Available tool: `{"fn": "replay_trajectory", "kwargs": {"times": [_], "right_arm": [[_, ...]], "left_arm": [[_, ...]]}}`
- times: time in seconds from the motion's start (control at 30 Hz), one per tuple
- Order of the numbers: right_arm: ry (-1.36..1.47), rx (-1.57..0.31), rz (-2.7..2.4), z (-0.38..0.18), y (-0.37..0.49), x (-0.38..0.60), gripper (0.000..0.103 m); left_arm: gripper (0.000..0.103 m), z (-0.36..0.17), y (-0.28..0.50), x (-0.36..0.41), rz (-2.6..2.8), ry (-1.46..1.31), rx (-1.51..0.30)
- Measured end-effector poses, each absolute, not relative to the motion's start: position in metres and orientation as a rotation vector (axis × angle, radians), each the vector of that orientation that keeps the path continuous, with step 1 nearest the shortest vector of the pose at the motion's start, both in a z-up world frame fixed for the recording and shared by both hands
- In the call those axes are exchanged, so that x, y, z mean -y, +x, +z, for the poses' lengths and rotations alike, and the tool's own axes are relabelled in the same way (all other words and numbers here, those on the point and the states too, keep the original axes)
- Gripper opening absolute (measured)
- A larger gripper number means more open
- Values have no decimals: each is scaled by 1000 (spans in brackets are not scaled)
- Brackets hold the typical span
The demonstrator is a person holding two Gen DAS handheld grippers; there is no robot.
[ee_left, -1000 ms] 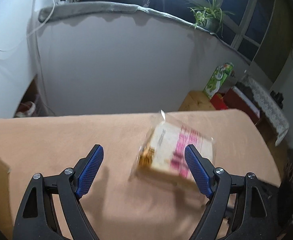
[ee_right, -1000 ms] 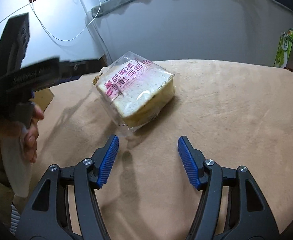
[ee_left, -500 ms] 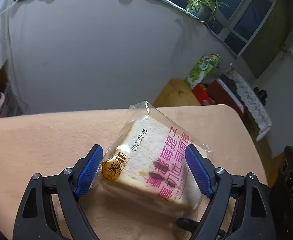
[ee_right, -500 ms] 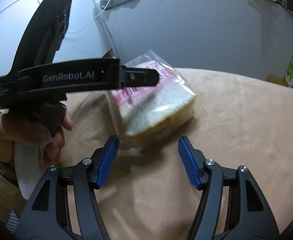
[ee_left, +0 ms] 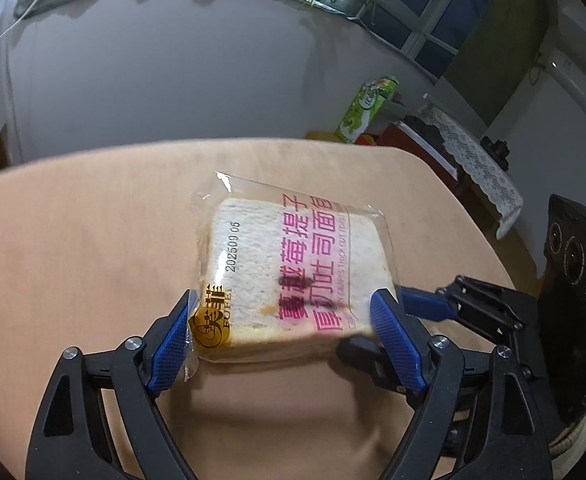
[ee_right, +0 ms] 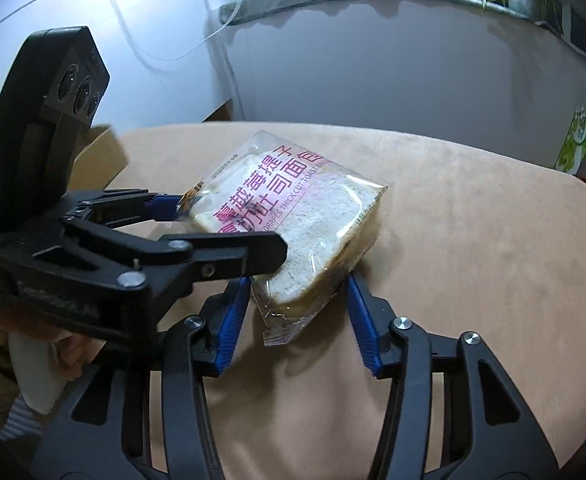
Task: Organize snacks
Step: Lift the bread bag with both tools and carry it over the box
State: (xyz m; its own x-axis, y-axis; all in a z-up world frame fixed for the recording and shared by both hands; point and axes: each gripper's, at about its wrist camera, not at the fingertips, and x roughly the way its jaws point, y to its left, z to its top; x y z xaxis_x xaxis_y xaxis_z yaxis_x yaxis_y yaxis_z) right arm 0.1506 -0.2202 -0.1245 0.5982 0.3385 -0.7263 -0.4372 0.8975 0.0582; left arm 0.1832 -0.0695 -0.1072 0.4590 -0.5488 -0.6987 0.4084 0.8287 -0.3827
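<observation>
A clear-wrapped pack of sliced toast [ee_left: 293, 272] with pink print lies on the tan table [ee_left: 73, 240]. My left gripper [ee_left: 283, 338] is open, its blue pads on either side of the pack's near end, touching the wrapper. In the right wrist view the pack [ee_right: 293, 224] sits between my right gripper's [ee_right: 297, 316] open fingers at its near corner. The left gripper [ee_right: 221, 232] reaches in from the left there. The right gripper [ee_left: 445, 308] shows at the pack's right in the left wrist view.
A cardboard box [ee_right: 97, 160] stands at the table's left edge. A grey wall [ee_left: 173, 80] runs behind the table. A green carton [ee_left: 367, 108] and a red cabinet with a lace cloth [ee_left: 473, 160] stand beyond the right edge.
Both grippers have moved in on the toast pack. The left gripper's fingers narrowed around its near end. The right gripper's fingers came up to the pack's near corner.
</observation>
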Motion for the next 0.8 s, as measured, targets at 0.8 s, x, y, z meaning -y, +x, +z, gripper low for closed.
{"fn": "replay_trajectory", "kwargs": {"times": [0.8], "right_arm": [[-252,-597,502,-39,52,163,52]], "left_arm": [[84,-21,81,43,-493,-149,-690]]}}
